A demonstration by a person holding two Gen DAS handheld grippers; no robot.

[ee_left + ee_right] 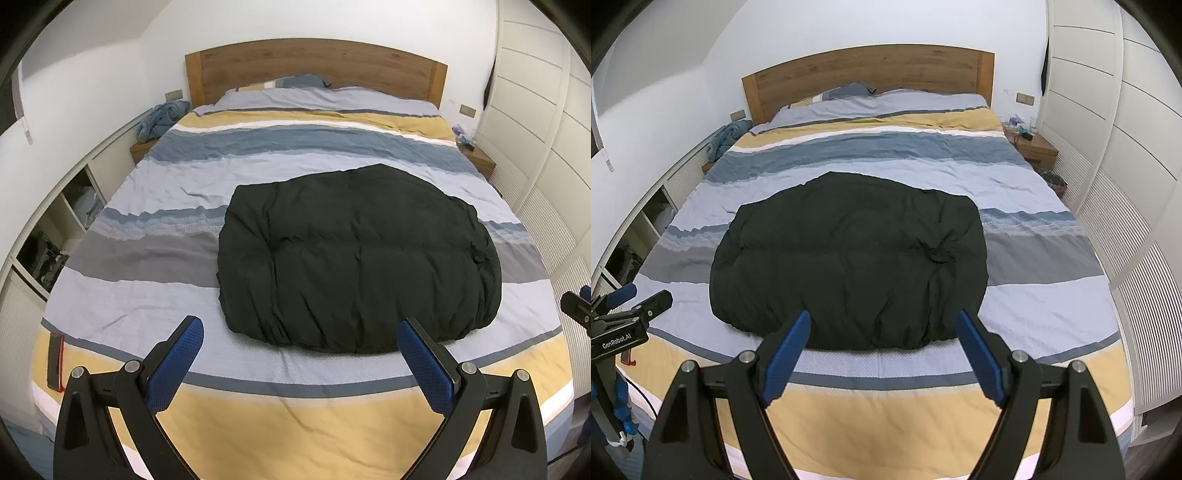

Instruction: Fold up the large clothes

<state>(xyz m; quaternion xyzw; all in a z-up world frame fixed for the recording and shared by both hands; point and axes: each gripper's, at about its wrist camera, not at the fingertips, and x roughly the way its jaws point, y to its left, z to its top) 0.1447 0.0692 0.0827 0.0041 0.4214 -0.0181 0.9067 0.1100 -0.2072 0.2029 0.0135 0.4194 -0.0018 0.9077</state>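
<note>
- "GenRobot.AI" in white letters stands on the black body of the left gripper (646,301), seen at the left edge of the right wrist view.
- The last letters sit close together and small, so the ending reads as "AI" only probably.
- No other text, number or sign can be read in either view; the bedding (258,155) and headboard (314,70) carry none.

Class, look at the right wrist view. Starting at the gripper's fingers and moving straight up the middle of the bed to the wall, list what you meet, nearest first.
right gripper → black padded garment → striped duvet → pillows → wooden headboard
</note>
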